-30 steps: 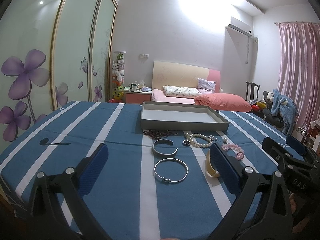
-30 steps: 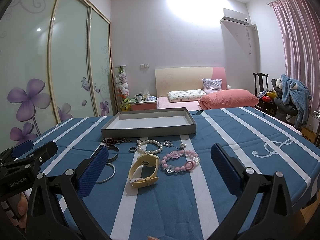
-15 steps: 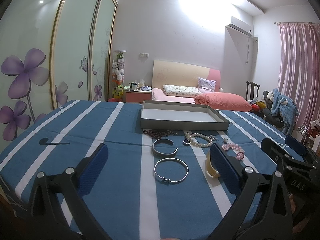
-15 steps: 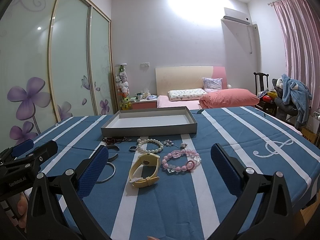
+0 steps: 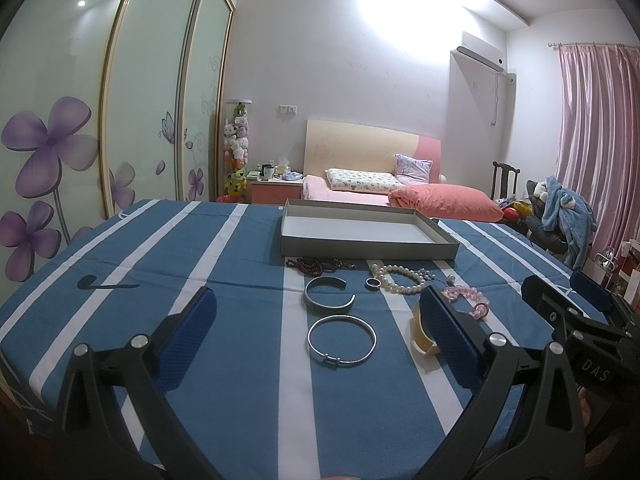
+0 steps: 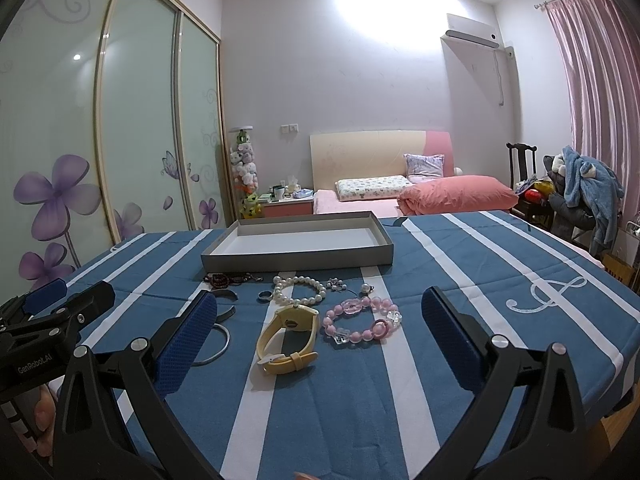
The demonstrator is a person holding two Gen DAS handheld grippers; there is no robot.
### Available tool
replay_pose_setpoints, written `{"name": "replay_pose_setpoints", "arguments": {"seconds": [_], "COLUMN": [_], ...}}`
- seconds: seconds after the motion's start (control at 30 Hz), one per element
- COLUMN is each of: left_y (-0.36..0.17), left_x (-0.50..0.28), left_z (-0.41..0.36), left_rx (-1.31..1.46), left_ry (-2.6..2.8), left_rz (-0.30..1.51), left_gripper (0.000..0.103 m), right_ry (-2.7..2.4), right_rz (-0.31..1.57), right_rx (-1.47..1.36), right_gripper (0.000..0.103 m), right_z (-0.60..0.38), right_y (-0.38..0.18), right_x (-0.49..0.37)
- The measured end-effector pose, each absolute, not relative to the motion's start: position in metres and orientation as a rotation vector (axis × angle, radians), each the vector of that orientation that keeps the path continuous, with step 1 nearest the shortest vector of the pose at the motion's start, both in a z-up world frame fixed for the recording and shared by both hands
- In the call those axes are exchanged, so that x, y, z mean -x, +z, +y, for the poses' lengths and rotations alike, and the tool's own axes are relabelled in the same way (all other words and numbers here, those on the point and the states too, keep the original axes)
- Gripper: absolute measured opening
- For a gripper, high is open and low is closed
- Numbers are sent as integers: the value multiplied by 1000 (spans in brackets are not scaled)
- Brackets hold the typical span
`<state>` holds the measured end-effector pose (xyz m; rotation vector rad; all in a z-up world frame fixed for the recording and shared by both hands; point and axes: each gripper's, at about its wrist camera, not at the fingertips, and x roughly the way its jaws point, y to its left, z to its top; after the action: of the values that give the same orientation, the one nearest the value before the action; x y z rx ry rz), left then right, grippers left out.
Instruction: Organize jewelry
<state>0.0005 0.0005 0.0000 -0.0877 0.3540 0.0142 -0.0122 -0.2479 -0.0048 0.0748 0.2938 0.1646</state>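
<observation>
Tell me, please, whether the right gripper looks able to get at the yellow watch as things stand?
Probably yes. The right gripper is open, and the yellow watch lies on the cloth ahead between its fingers, with nothing on top. The pink bead bracelet lies close beside it.

— What lies on the striped cloth?

— A shallow grey tray (image 6: 297, 258), white inside and empty, at the far end. Before it lie dark red beads (image 5: 316, 266), a pearl bracelet (image 6: 299, 290), a small ring (image 5: 373, 282), an open silver cuff (image 5: 329, 295) and a closed silver bangle (image 5: 341, 340).

— And nearer?

— A cream watch (image 6: 287, 334) on its side, strap buckled, just beside a pink bead bracelet (image 6: 361, 320).
</observation>
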Motion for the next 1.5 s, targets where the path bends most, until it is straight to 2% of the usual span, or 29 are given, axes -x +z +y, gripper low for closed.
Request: {"name": "replay_pose_setpoints", "arguments": {"seconds": [0.57, 0.73, 1.07, 1.1, 1.17, 1.27, 1.5], "left_y": [-11, -17, -29, -30, -35, -41, -51], "left_x": [0, -10, -34, -39, -47, -62, -85], "left_z": [2, -2, -1, -1, -1, -2, 0], "left_rx": [88, 86, 76, 75, 70, 62, 62], "left_ry": [14, 10, 22, 23, 24, 22, 4], "left_rz": [359, 373, 498, 513, 542, 592, 658], "left_gripper": [99, 99, 99, 99, 99, 99, 99], "right_ry": [164, 161, 101, 97, 83, 68, 25], "right_rz": [298, 308, 464, 483, 548, 630, 789], "right_rx": [-74, -76, -118, -123, -125, -135, -141], "right_gripper": [101, 101, 100, 99, 84, 71, 54], "right_z": [-246, -249, -272, -275, -279, -285, -293], "right_y": [0, -14, -29, -30, -33, -41, -55], "right_x": [11, 8, -40, -45, -61, -85, -129]}}
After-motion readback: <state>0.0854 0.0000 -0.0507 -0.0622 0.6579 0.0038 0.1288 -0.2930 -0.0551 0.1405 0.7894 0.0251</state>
